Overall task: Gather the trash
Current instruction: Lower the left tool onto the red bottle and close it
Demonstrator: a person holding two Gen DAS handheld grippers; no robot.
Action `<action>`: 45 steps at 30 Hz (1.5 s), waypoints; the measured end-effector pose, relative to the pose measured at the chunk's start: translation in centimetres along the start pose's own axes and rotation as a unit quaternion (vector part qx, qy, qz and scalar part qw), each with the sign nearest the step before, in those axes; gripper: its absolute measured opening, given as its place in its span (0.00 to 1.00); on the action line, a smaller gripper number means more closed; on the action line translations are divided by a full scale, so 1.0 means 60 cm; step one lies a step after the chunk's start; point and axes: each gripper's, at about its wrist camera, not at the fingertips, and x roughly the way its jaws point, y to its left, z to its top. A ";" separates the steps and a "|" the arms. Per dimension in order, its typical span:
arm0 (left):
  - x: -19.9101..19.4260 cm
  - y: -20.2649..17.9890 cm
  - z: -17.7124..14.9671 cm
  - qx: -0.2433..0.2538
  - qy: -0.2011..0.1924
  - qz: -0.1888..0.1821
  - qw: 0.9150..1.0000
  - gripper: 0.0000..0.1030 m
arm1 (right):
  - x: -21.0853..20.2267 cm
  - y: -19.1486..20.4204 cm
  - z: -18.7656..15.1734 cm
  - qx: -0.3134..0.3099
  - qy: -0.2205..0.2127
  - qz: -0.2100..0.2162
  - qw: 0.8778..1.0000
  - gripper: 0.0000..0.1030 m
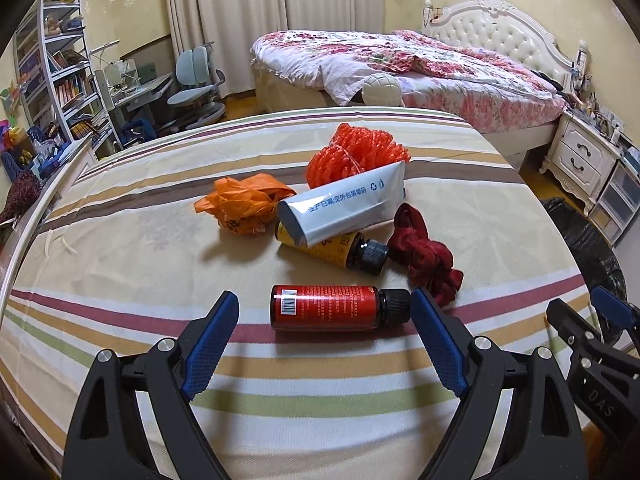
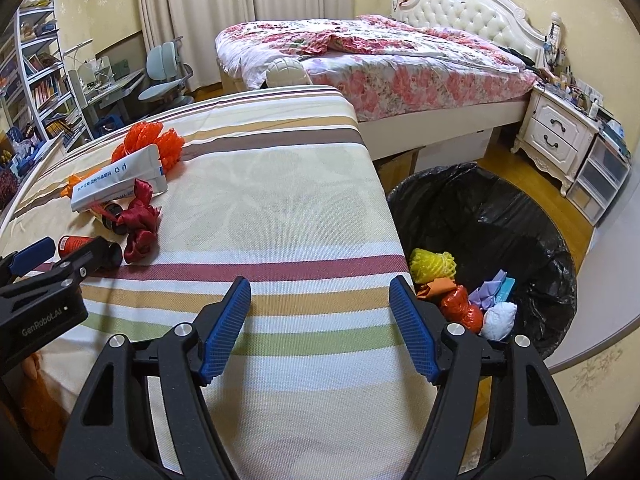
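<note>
A red bottle (image 1: 332,307) with a black cap lies on its side on the striped tablecloth (image 1: 160,264). My left gripper (image 1: 324,308) is open, one finger on each side of it, not touching. Behind lie a yellow bottle (image 1: 332,252), a white tube (image 1: 344,208), a crumpled orange bag (image 1: 244,204), orange foam netting (image 1: 356,152) and a dark red ribbon (image 1: 424,256). My right gripper (image 2: 320,300) is open and empty over the table's right edge, next to a black-lined bin (image 2: 492,216) that holds several pieces of trash.
My left gripper (image 2: 36,256) shows at the left of the right wrist view, by the red bottle (image 2: 72,245). A floral bed (image 2: 400,64), a white nightstand (image 2: 556,136), and a desk with chair (image 1: 192,80) stand beyond the table.
</note>
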 end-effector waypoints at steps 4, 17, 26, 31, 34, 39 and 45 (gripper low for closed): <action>0.008 0.014 -0.009 -0.010 0.022 0.001 1.000 0.82 | 0.000 0.000 0.000 0.001 0.000 0.000 1.000 0.68; -0.002 0.017 0.028 -0.049 -0.004 -0.018 0.999 0.82 | 0.002 0.001 -0.001 0.001 0.001 0.000 1.000 0.68; 0.044 0.016 0.026 -0.062 0.044 -0.007 0.997 0.82 | 0.008 0.000 -0.005 0.001 0.004 0.003 1.000 0.68; 0.032 0.034 0.005 -0.061 0.052 -0.007 0.997 0.82 | 0.007 -0.001 -0.005 0.000 0.003 0.002 1.000 0.68; 0.027 0.044 -0.004 -0.059 0.053 -0.001 0.997 0.82 | 0.007 -0.001 -0.005 0.000 0.004 0.002 1.000 0.68; 0.016 0.068 -0.019 -0.062 0.054 0.007 0.997 0.82 | 0.008 0.000 -0.006 -0.001 0.003 0.001 1.000 0.68; 0.008 0.087 -0.027 -0.075 0.054 0.012 0.996 0.82 | 0.004 0.002 -0.006 -0.005 0.002 -0.003 1.000 0.68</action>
